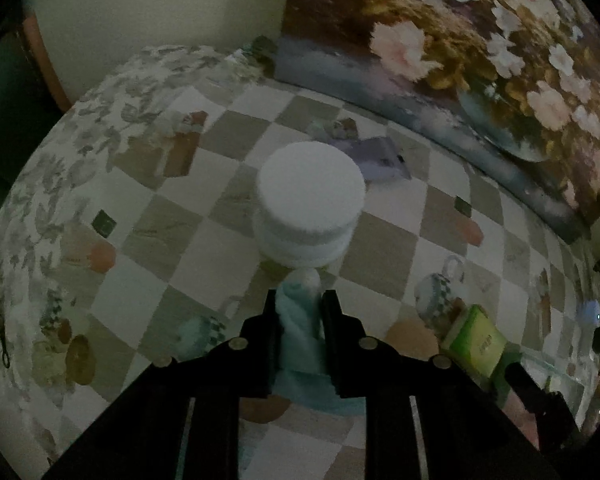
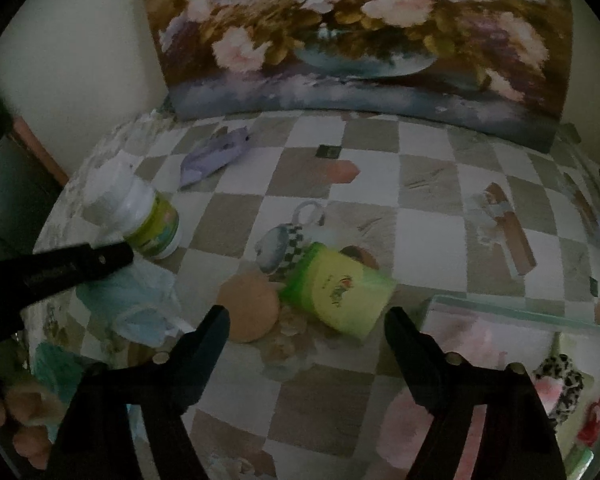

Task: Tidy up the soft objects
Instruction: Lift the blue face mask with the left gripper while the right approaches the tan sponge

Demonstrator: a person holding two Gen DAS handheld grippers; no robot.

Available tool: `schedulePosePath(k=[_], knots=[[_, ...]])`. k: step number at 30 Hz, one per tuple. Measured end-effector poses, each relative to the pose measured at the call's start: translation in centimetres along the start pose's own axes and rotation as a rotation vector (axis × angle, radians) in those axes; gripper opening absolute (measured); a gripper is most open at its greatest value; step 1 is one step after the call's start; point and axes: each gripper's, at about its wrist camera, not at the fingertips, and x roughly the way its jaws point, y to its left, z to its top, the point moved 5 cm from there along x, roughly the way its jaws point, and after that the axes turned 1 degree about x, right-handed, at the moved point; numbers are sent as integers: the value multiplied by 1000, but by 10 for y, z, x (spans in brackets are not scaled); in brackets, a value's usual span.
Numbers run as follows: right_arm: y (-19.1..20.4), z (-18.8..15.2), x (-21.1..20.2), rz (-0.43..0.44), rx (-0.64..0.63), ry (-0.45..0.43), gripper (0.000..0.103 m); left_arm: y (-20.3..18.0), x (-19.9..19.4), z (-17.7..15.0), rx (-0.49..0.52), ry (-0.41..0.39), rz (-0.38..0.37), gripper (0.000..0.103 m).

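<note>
My left gripper (image 1: pixel 300 300) is shut on a pale teal cloth (image 1: pixel 302 332) that bunches up between its fingers and hangs down below them. In the right wrist view the same cloth (image 2: pixel 140 300) droops under the left gripper (image 2: pixel 112 258), just above the tablecloth. My right gripper (image 2: pixel 308 316) stands open with nothing between its pads. A green and yellow soft pack (image 2: pixel 340 288) lies tilted on the table just beyond its fingertips. The pack (image 1: pixel 476 340) also shows at the right of the left wrist view. A lilac cloth (image 2: pixel 216 152) lies farther back.
A white-capped bottle (image 1: pixel 310 200) with a green label (image 2: pixel 156 224) stands right in front of the left gripper. A clear box (image 2: pixel 520 306) at the near right holds pink and leopard-print soft things. A flower painting (image 2: pixel 360 40) leans against the back wall.
</note>
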Motion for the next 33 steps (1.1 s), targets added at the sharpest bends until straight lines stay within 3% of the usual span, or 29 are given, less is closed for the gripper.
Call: schedulePosePath(k=[14, 23, 33], knots=[[36, -8, 29, -15, -114, 50, 74, 26, -5, 7, -49, -34, 89, 21], [53, -11, 34, -17, -170, 67, 72, 34, -8, 9, -88, -37, 69, 21], [46, -13, 54, -68, -157, 70, 67, 30, -4, 7, -78, -19, 65, 21]])
